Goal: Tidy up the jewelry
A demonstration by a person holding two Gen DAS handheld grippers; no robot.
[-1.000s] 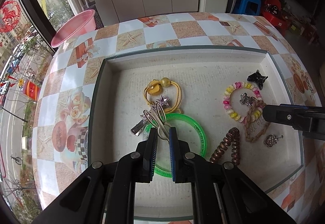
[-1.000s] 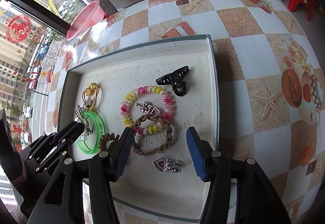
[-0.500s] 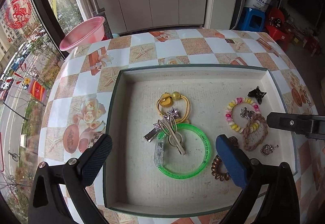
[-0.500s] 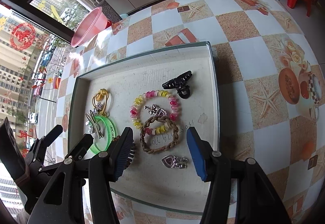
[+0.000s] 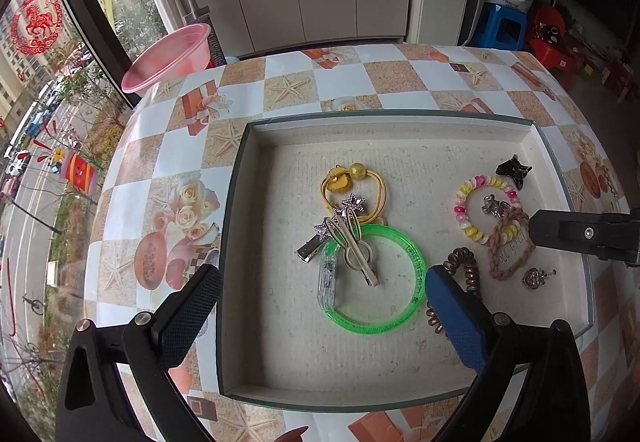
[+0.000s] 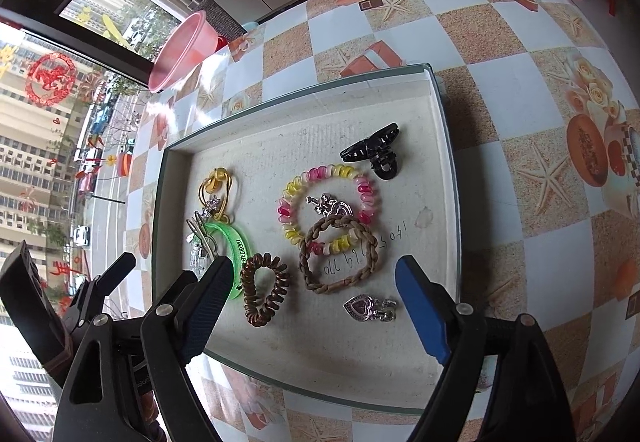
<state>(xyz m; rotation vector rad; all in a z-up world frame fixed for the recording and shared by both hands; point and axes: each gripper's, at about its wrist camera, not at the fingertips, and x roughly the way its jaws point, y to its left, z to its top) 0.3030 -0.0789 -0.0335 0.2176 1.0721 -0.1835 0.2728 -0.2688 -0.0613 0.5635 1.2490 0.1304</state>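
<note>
A shallow grey tray (image 5: 236, 242) holds the jewelry. A beige hair clip (image 5: 356, 250) lies across a green bangle (image 5: 416, 266), beside a yellow hair tie (image 5: 380, 189). My left gripper (image 5: 320, 302) hangs wide open above them, holding nothing. My right gripper (image 6: 316, 286) is over the tray's right half with its jaws opening and its pads touching nothing. Below it lie a brown coil tie (image 6: 264, 294), a braided bracelet (image 6: 306, 256) and a heart charm (image 6: 364, 308). Farther back are a pink and yellow bead bracelet (image 6: 292, 189) and a black claw clip (image 6: 376, 153).
The tray sits on a table with a checked starfish cloth (image 5: 280, 89). A pink basin (image 5: 168, 57) stands past the table's far left edge, by the window. Blue and red stools (image 5: 504, 29) stand on the floor at the far right.
My left gripper opened and let go of the beige clip, which now lies on the green bangle, then drew back. The right gripper's jaws have spread wider.
</note>
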